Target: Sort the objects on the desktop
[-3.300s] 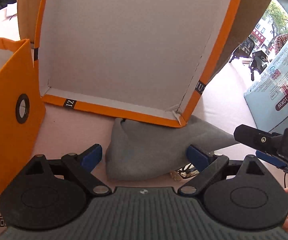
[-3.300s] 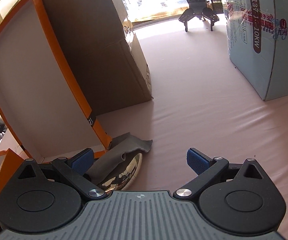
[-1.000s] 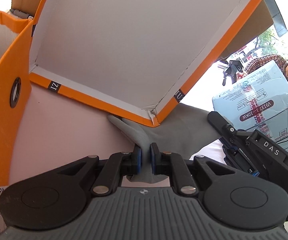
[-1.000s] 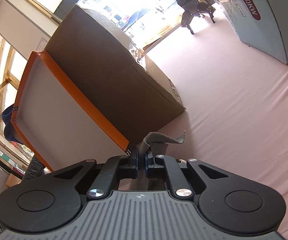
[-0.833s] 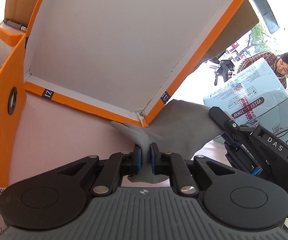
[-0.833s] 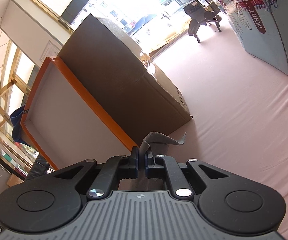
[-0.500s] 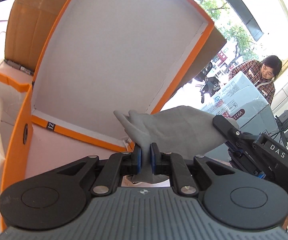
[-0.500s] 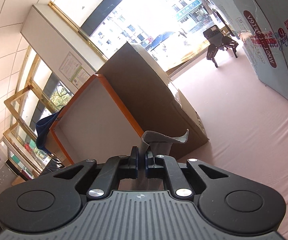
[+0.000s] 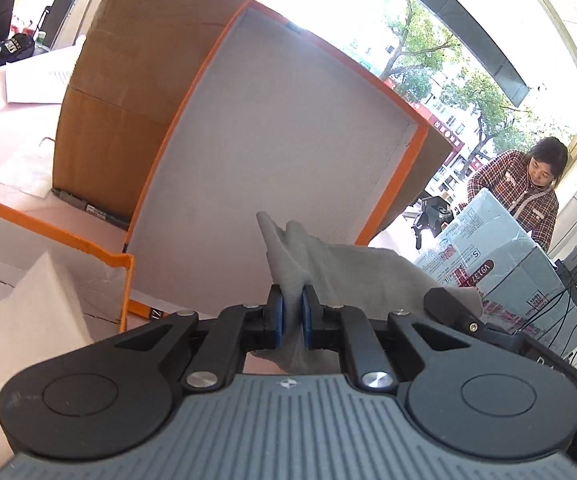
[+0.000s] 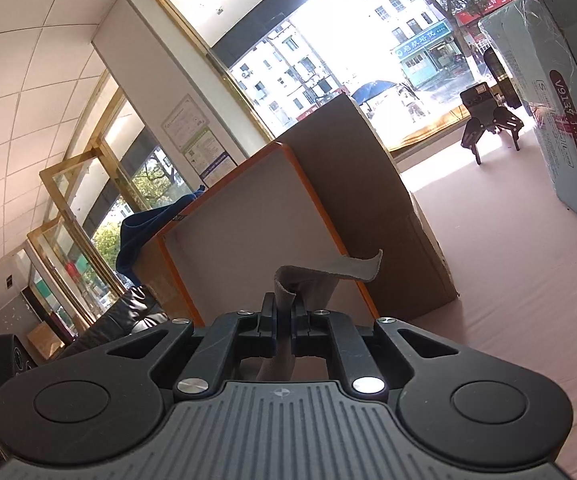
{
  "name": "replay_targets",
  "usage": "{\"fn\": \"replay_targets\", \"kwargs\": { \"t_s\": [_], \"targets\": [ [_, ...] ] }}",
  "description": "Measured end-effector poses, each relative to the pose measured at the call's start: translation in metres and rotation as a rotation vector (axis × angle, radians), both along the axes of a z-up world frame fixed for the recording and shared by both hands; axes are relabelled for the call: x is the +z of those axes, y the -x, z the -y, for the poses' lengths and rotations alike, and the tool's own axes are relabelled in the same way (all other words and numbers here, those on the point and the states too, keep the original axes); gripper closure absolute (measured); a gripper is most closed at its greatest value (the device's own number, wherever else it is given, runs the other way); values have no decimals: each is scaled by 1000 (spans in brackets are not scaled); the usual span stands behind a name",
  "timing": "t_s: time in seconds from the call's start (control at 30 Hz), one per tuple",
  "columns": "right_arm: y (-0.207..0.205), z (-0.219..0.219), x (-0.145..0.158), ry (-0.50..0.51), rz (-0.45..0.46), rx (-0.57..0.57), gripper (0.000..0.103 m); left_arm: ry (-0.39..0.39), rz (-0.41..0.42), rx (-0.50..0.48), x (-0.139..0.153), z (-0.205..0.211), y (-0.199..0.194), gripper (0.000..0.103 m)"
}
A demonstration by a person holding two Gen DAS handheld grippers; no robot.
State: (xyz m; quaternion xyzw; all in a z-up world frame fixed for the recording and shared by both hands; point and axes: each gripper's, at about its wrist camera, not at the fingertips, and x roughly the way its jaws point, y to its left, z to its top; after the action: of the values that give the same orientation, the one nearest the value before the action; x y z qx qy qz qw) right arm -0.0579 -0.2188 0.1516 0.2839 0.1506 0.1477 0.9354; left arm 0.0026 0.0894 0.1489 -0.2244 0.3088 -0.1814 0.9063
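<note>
Left wrist view shows the left tool (image 9: pixel 291 314) clamped on one part of the grey cloth (image 9: pixel 340 268), lifted in front of the upright orange lid (image 9: pixel 280 128). The right tool (image 10: pixel 284 318) is pinched on another part of it, above the tabletop (image 10: pixel 528 280). The step looks like carrying the cloth; next it likely needs lowering into the orange box (image 9: pixel 48 236) at the left, both grips released together.

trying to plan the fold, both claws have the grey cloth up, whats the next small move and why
Probably carry it left over the open orange box. The left claw and right claw each pinch the grey cloth, which hangs lifted in front of the upright lid, not yet over the box.
</note>
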Motion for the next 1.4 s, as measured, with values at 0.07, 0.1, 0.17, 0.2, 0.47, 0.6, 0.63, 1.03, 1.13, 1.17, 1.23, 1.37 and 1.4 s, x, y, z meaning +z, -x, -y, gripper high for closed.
{"fn": "replay_targets", "kwargs": {
  "t_s": [0.07,0.1,0.17,0.2,0.47,0.6,0.63,1.03,1.13,1.17,1.23,1.37,1.4],
  "targets": [
    [1,-12,0,12,-8,15,97,0,17,14,5,-12,5,95],
    [1,-19,0,20,-10,22,97,1,20,18,7,-18,7,95],
    [1,-39,0,48,-13,39,97,-24,39,38,8,-33,15,95],
    [1,-50,0,64,-12,50,97,-48,51,57,9,-40,19,95],
    [1,-143,2,131,30,190,97,-116,60,224,6,-133,40,95],
    [-1,-193,1,178,39,248,97,-139,58,293,5,-175,43,95],
    [-2,-205,0,190,42,262,97,-149,57,305,3,-183,43,95],
    [-27,-283,-36,300,-58,323,97,-193,-91,301,-48,-210,15,94],
    [-33,-284,-38,321,-117,337,94,-133,-156,278,-60,-215,9,79],
    [-35,-284,-37,337,-139,342,92,-103,-173,272,-63,-218,9,53],
    [-34,-284,-35,335,-153,344,66,-42,-164,286,-61,-226,13,25],
    [-29,-282,-28,297,-153,341,34,-47,-94,315,-46,-229,29,20],
    [-28,-282,-27,288,-153,341,33,-50,-88,313,-44,-229,31,20]
  ]
}}
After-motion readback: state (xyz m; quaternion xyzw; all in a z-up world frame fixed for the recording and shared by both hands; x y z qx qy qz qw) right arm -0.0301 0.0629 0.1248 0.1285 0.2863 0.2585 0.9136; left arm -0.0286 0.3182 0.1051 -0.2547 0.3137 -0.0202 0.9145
